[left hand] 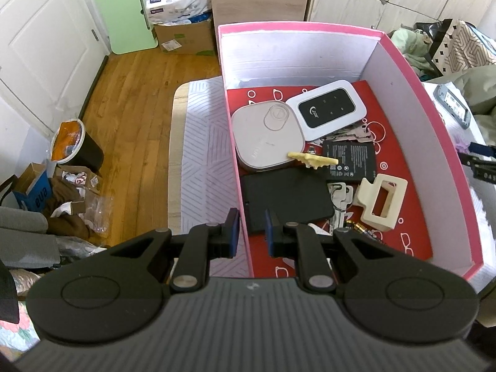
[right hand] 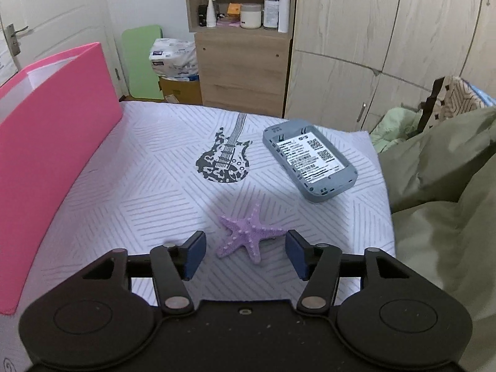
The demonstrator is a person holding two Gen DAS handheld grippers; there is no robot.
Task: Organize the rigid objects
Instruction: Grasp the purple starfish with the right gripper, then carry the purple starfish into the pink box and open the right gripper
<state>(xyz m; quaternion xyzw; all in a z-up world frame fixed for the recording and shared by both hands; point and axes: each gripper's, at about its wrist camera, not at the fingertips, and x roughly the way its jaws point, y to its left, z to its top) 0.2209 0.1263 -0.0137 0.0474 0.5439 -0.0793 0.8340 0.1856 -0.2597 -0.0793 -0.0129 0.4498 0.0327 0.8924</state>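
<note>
Our right gripper stands wide open with nothing in it, its blue pads set to either side of the purple starfish, which lies flat on the patterned cloth over the desk. The starfish sits between the fingers but touches neither pad as far as we can tell. We judge it light and stiff, with thin bumpy arms that could snap or skate sideways under a hard squeeze. The safest hold looks to be across the thick centre, or across two opposite arms close to the body, closing gently.

Further out on the same cloth lies the grey device shell, label side up, well apart from the starfish. It also looks rigid and light, and is probably best pinched across its short sides. The pink box stands to the left, its wall near the cloth's edge.

Our left gripper is narrowly open, the box's near left wall running up between its fingers; whether the pads press on that wall we cannot tell. Inside the box we see a white router, a beige square device, a black battery, a yellow clip, a cream hair claw, a black case and keys.
</note>
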